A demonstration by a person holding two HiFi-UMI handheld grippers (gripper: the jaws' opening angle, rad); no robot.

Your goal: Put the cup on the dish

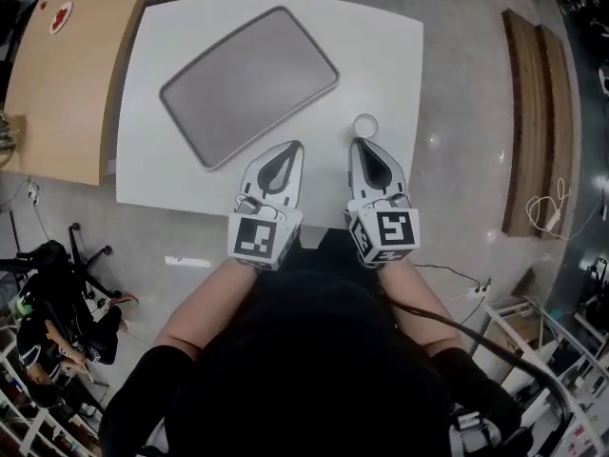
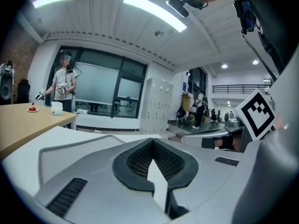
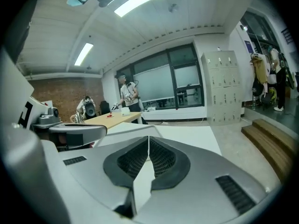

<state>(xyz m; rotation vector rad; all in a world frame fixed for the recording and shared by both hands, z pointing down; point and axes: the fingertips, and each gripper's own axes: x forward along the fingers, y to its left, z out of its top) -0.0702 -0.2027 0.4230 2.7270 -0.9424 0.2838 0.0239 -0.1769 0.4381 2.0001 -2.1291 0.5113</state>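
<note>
The cup, a small white one seen from above as a ring, stands on the white table just ahead of the tips of the right gripper. It is so near them that the head view cannot settle whether they touch. The cup is not on the dish, a grey tray with rounded corners that lies flat on the same table. The tray is ahead and to the left of the left gripper, with its nearest edge close to that gripper's tips.

The right gripper's own view shows its jaws pressed together with nothing between them, and the cup does not show there. The left gripper's jaws are likewise closed tip to tip and empty. Both grippers lie side by side over the near edge of the table, their marker cubes nearest the person's body.

Left of the white table, well away from both grippers, stands a wooden table with a small red thing on it. Beyond it, a person stands by dark windows.
</note>
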